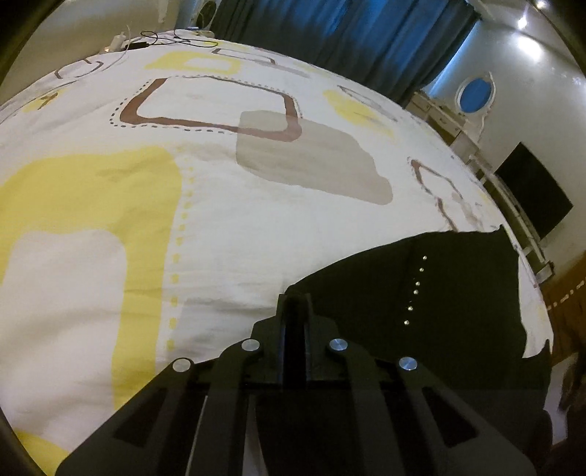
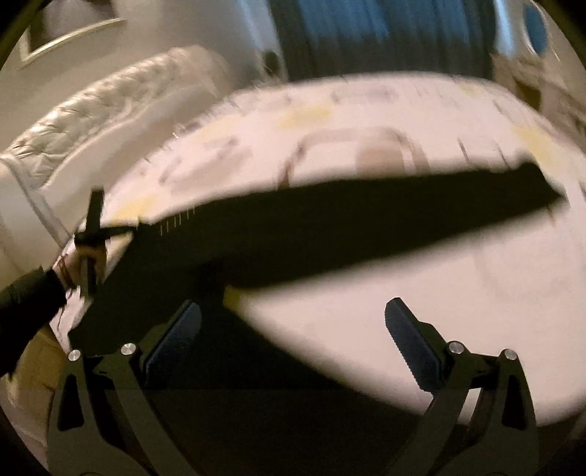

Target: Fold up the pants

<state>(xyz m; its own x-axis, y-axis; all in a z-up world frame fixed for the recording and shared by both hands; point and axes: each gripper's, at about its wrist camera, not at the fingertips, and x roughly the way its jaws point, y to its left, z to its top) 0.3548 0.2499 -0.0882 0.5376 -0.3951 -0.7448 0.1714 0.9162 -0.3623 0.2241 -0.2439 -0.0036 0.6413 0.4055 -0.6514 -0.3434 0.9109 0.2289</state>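
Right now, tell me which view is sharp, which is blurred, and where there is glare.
Left wrist view: sharp, fisheye-curved; the black pants read clearly on the bedsheet, with light glare on the wall at top right. Right wrist view: heavy motion blur smears the bedsheet and pants, though the right hand-held gripper itself stays crisp.

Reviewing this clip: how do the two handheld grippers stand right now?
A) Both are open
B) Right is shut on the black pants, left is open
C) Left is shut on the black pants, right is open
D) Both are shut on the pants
C: the left gripper has its fingers pressed together at the edge of the black pants, while the right gripper has its pads spread wide with nothing between them.
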